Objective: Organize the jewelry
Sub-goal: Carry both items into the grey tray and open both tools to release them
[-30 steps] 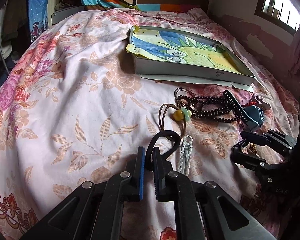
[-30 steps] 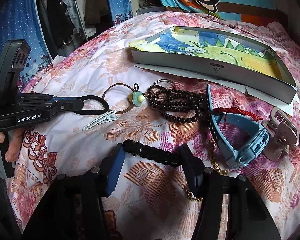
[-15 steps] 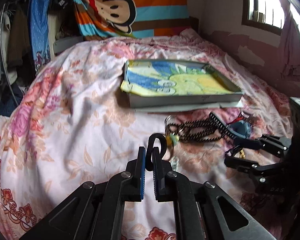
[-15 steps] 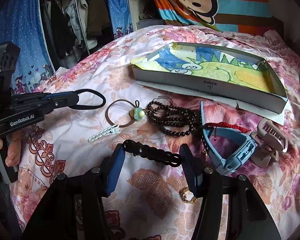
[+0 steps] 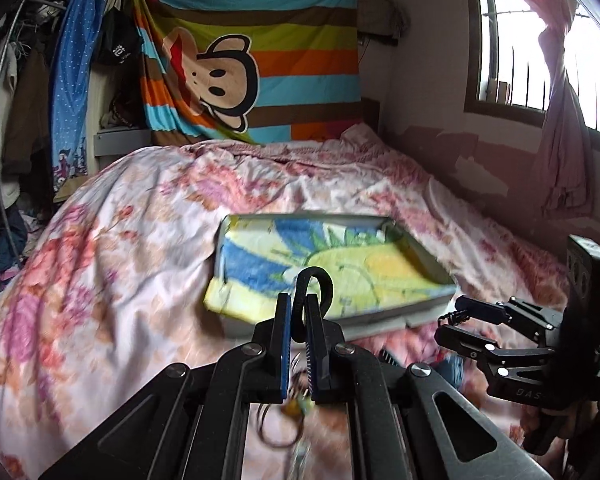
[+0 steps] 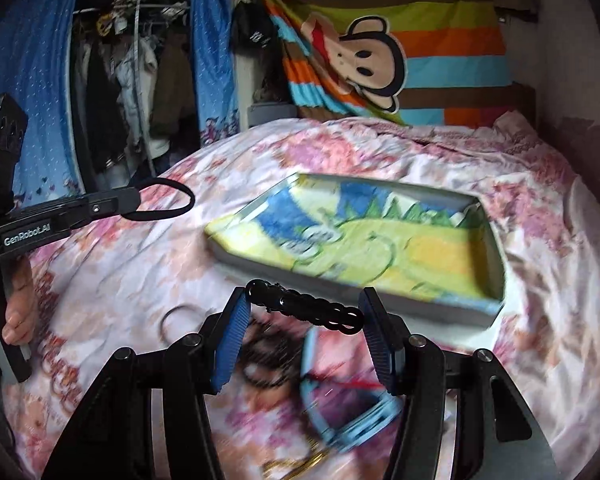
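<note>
My left gripper [image 5: 299,312] is shut on a black hair tie [image 5: 320,285], lifted above the bed; it also shows in the right wrist view [image 6: 130,204] with the hair tie [image 6: 176,202] looping out. My right gripper [image 6: 302,314] is shut on a black wavy hair clip [image 6: 304,310] held crosswise between the pads, and shows in the left wrist view [image 5: 448,324]. A shallow grey box [image 5: 416,308] lined with a blue, green and yellow drawing [image 6: 420,248] lies on the bed ahead of both grippers.
Below the grippers, blurred, lie a blue watch [image 6: 352,412], dark beads [image 6: 268,360], a brown hair tie [image 5: 280,428] and a gold chain [image 6: 300,468] on the floral bedspread [image 5: 120,260]. A clothes rack [image 6: 132,80] stands left; a wall and window [image 5: 540,40] right.
Both grippers have risen from the bedspread with their items and tilted up toward the box. The jewelry pile has dropped low in both views.
</note>
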Motion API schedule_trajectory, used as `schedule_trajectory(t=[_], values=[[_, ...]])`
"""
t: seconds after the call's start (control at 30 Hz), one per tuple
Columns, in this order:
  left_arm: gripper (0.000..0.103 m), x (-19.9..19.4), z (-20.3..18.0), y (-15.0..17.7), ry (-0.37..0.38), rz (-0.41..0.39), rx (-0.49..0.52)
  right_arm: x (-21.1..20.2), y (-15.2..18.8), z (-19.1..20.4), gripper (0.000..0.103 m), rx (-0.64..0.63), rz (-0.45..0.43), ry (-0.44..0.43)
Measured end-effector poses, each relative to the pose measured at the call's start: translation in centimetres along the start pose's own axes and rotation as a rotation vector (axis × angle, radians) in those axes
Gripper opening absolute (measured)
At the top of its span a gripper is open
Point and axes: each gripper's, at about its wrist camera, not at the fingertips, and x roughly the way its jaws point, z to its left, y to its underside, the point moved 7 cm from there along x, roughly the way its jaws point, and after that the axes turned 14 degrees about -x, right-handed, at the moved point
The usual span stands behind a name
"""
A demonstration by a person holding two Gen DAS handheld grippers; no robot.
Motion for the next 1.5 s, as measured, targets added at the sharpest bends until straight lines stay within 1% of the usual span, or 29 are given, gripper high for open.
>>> schedule_trajectory(t=[0.07,0.17,0.2,0.27,0.4,0.43,0.57,0.63,0.73,0.77,0.8,0.83,0.87,0.9,0.93,0.97,1.0,1.03,1.07,1.13,1.23,1.3,1.37,1.43,1.5], values=[[0.006,2.1,-0.5,-1.0,0.014,-0.001,-0.010,1.2,-0.4,-1.8,0.051,0.019,-0.001,0.026],[0.006,6.1,-1.1,-1.3,-0.007,0.019,-0.017,3.5,0.0,-4.3,0.051,0.061,0.022,0.062],[0.006,7.4,-1.1,-1.2,-0.015,0.037,-0.025,4.4,0.3,-5.0,0.051,0.078,0.031,0.071],[0.006,10.5,-0.8,-0.4,-0.045,0.098,-0.045,5.8,0.9,-5.8,0.051,0.097,0.053,0.082],[0.006,14.4,0.0,1.6,-0.071,0.198,-0.093,8.0,2.4,-6.8,0.051,0.114,0.098,0.099],[0.006,15.0,0.1,2.1,-0.076,0.216,-0.099,8.3,2.7,-7.0,0.051,0.127,0.104,0.095],[0.007,15.6,0.1,3.5,-0.094,0.249,-0.095,8.8,3.0,-7.1,0.051,0.137,0.103,0.087],[0.008,15.7,0.2,3.9,-0.115,0.260,-0.086,8.9,3.1,-7.0,0.051,0.133,0.114,0.087],[0.010,15.5,0.8,3.8,-0.124,0.278,-0.113,9.1,3.3,-6.9,0.052,0.137,0.135,0.095],[0.011,15.5,1.0,3.7,-0.121,0.288,-0.124,9.0,3.3,-7.0,0.053,0.138,0.140,0.101],[0.013,15.4,1.1,3.6,-0.123,0.298,-0.131,8.6,3.3,-7.0,0.056,0.139,0.144,0.102],[0.017,15.2,1.3,3.6,-0.132,0.302,-0.132,8.4,3.3,-7.1,0.059,0.141,0.149,0.106],[0.022,15.0,1.4,3.5,-0.137,0.301,-0.131,8.1,3.2,-7.1,0.064,0.144,0.152,0.116],[0.024,14.7,1.4,3.4,-0.140,0.300,-0.129,7.8,3.1,-7.3,0.065,0.146,0.149,0.116],[0.031,14.4,1.5,3.3,-0.143,0.299,-0.129,7.5,2.9,-7.3,0.065,0.150,0.147,0.117],[0.042,14.1,1.5,3.2,-0.143,0.296,-0.132,7.1,2.7,-7.5,0.065,0.154,0.146,0.122],[0.051,13.5,1.5,3.0,-0.142,0.288,-0.140,6.6,2.5,-7.5,0.067,0.154,0.144,0.128],[0.068,13.0,1.6,2.6,-0.142,0.274,-0.151,6.1,2.3,-7.5,0.069,0.151,0.138,0.138],[0.077,12.3,1.7,2.1,-0.139,0.246,-0.171,5.4,2.0,-7.6,0.072,0.149,0.129,0.152],[0.078,10.9,1.8,1.2,-0.127,0.213,-0.204,3.8,1.6,-7.6,0.074,0.149,0.106,0.174],[0.080,9.2,1.6,0.3,-0.131,0.205,-0.206,1.0,0.8,-7.3,0.081,0.161,0.054,0.199],[0.088,7.5,1.4,-0.2,-0.133,0.176,-0.195,-1.2,0.1,-6.8,0.094,0.156,0.000,0.212],[0.098,5.3,1.1,-0.9,-0.128,0.123,-0.195,-3.3,-0.4,-6.1,0.095,0.145,-0.051,0.227],[0.102,3.2,1.1,-1.3,-0.116,0.072,-0.201,-5.4,-0.8,-5.3,0.096,0.138,-0.098,0.238],[0.103,1.1,1.1,-1.6,-0.115,0.039,-0.198,-7.5,-1.1,-4.2,0.101,0.125,-0.149,0.248]])
